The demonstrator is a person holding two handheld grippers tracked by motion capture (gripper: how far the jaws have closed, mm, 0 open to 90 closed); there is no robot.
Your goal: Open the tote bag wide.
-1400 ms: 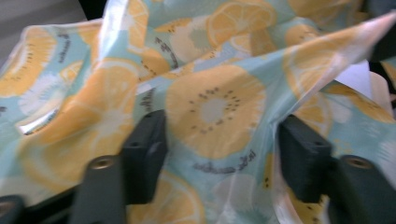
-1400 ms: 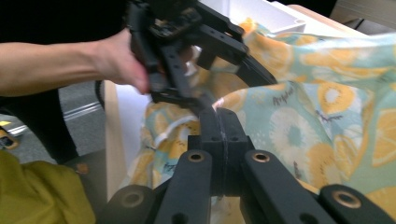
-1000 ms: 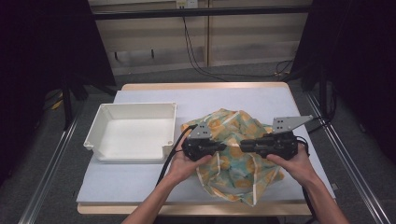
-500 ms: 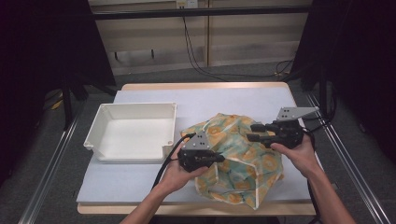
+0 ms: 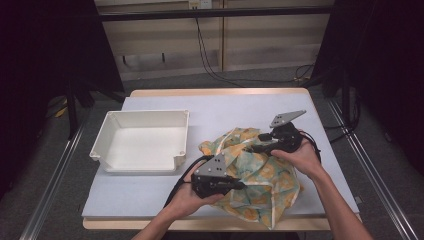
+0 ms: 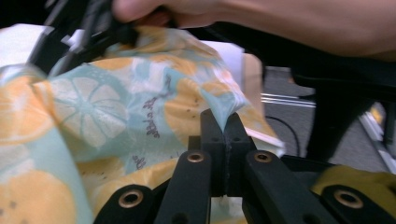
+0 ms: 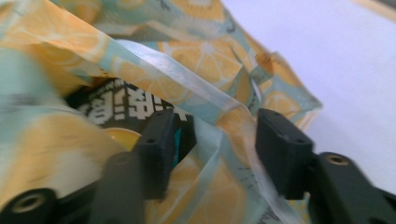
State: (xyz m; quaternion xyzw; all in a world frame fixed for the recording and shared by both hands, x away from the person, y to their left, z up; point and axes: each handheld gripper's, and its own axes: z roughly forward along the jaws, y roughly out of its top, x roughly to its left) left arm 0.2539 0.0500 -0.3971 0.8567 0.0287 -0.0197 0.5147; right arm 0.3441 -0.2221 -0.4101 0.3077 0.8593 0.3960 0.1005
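Here, a lemon-print bag [image 5: 255,172] lay crumpled at the lower centre-right of the high view, on a white table [image 5: 230,110], its lower edge hanging past the near edge of the tabletop. The left gripper [image 5: 239,185], low in the frame and just left of the bag's middle, had its jaws clamped tight on a fold of the bag; in the left gripper view the two black jaws met with a peak of the fabric [image 6: 219,105] pinched between them. The right gripper [image 5: 252,149], at the bag's upper right edge, pointed left into the bag's mouth. In the right gripper view its jaws stood apart, having just been opening, with the bag's rim and a pale strap [image 7: 187,84] passing between them; the left jaw sat inside the opening beside a dark printed packet [image 7: 116,109], the right jaw outside against the fabric. Whether the pads pressed on the rim could not be told. A hand [image 5: 297,157] held the right gripper from the right of the frame. To the left of the bag, well apart, an open white tray [image 5: 142,172] sat on the table.
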